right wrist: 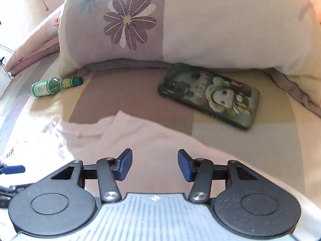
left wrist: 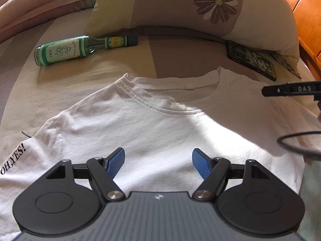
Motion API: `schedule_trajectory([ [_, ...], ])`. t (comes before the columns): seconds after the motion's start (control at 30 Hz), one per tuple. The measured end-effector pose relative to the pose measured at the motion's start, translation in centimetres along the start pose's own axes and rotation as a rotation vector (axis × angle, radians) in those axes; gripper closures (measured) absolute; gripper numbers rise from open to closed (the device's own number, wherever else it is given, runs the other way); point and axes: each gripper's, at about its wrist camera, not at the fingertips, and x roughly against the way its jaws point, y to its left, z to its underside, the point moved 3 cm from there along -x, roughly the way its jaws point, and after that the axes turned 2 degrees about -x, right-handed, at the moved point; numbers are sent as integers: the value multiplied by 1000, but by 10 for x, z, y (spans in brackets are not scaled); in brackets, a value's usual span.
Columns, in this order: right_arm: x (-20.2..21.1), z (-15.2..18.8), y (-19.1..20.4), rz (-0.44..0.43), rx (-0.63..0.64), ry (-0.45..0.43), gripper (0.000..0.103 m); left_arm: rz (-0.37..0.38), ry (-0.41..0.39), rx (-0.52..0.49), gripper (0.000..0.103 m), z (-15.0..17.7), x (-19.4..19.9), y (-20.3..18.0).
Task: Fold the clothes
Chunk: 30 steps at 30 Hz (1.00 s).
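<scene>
A white T-shirt (left wrist: 152,128) lies flat on the bed, collar (left wrist: 170,100) toward the pillow, with black "OH,YES!" lettering (left wrist: 14,160) on its left sleeve. My left gripper (left wrist: 158,158) hovers over the chest of the shirt, its blue pads wide apart with nothing between them. My right gripper (right wrist: 154,163) is open above the shirt's right shoulder area (right wrist: 144,140), empty as well. A black part of the right gripper (left wrist: 291,90) shows at the right edge of the left wrist view.
A green glass bottle (left wrist: 80,49) (right wrist: 54,85) lies on its side beyond the shirt at the left. A phone in a cartoon case (right wrist: 210,94) (left wrist: 252,61) lies by a flowered pillow (right wrist: 180,24). A folded pink quilt (left wrist: 40,6) is at the far left, a black cable (left wrist: 297,142) at the right.
</scene>
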Motion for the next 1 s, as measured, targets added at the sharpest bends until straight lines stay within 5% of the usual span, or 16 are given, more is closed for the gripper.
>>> schedule_trajectory([
  [0.2, 57, 89, -25, 37, -147, 62, 45, 37, -5, -68, 29, -11, 6, -38],
  [0.53, 149, 201, -109, 113, -487, 55, 44, 183, 26, -294, 29, -16, 5, -161],
  [0.73, 204, 266, -164, 130, -750, -53, 37, 302, 52, -409, 29, -7, 3, -241],
  [1.0, 215, 311, -216, -33, -1075, -307, 32, 375, 92, -543, 29, 12, 1, -302],
])
